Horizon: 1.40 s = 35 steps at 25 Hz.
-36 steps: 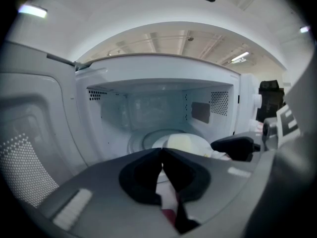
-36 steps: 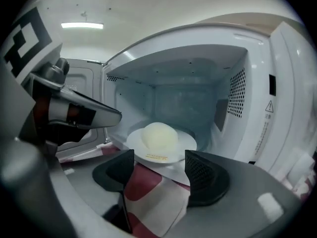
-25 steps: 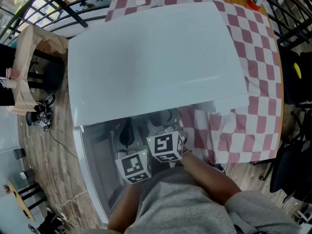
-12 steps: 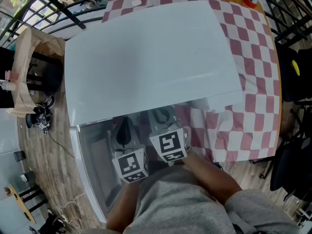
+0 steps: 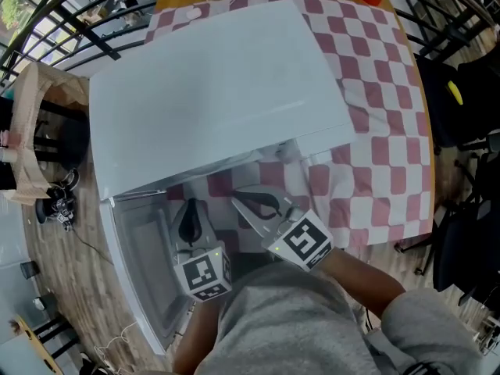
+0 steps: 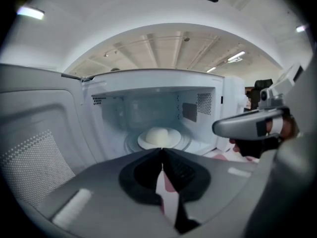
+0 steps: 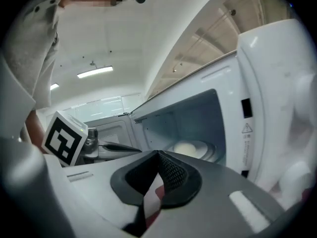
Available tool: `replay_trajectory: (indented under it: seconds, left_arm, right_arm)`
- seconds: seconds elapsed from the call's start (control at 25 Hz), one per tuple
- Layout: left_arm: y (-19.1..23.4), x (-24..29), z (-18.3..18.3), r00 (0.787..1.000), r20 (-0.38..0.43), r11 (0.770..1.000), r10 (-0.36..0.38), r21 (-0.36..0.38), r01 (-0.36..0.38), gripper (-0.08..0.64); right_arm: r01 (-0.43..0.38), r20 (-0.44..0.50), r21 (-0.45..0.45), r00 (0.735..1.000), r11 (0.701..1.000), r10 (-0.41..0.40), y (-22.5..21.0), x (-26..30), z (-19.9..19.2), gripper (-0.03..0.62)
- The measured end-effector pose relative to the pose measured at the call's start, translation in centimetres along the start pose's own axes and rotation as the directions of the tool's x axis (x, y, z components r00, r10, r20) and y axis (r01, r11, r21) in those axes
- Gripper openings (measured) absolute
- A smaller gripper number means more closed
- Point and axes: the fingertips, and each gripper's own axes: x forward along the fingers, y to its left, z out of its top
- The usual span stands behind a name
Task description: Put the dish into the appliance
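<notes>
Checked cloth is covering the desk, where a white microwave is standing with its door open.
The dish is sitting centred inside the microwave. The left gripper and right gripper are hovering just outside the microwave's opening, jaws pressed together, holding nothing.
</notes>
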Motion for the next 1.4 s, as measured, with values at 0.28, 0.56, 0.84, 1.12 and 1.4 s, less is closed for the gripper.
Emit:
replay_trajectory:
  seconds: [0.28, 0.56, 0.84, 1.12, 1.4]
  left_arm:
    - [-0.8, -2.5, -0.2, 0.999, 0.025, 0.999, -0.034, 0.004, 0.034, 0.011]
    - [-3.5, -7.3, -1.1, 0.992, 0.054, 0.993, -0.117, 0.026, 0.116, 0.011]
    - [-4.6, -14.0, -3.0, 0.983, 0.114, 0.989, -0.144, 0.033, 0.141, 0.011]
    - [-3.5, -22.0, -6.3, 0.986, 0.129, 0.994, -0.105, 0.015, 0.104, 0.011]
    - [-3.4, -27.6, -8.8, 0.987, 0.132, 0.995, -0.093, -0.029, 0.098, 0.011]
  right_arm:
    - [0.061, -0.042, 0.02, 0.997, 0.998, -0.06, -2.0, -6.9, -0.7, -0.002]
    - [0.152, -0.035, -0.092, 0.987, 0.984, -0.156, -0.1, -11.7, 0.1, -0.002]
    - [0.229, -0.02, -0.161, 0.972, 0.96, -0.235, 5.0, -16.6, -0.8, -0.002]
    - [0.27, -0.006, -0.149, 0.962, 0.951, -0.274, 11.7, -21.1, -3.0, -0.002]
    - [0.32, -0.018, -0.145, 0.945, 0.936, -0.325, 15.9, -24.5, -4.1, -0.002]
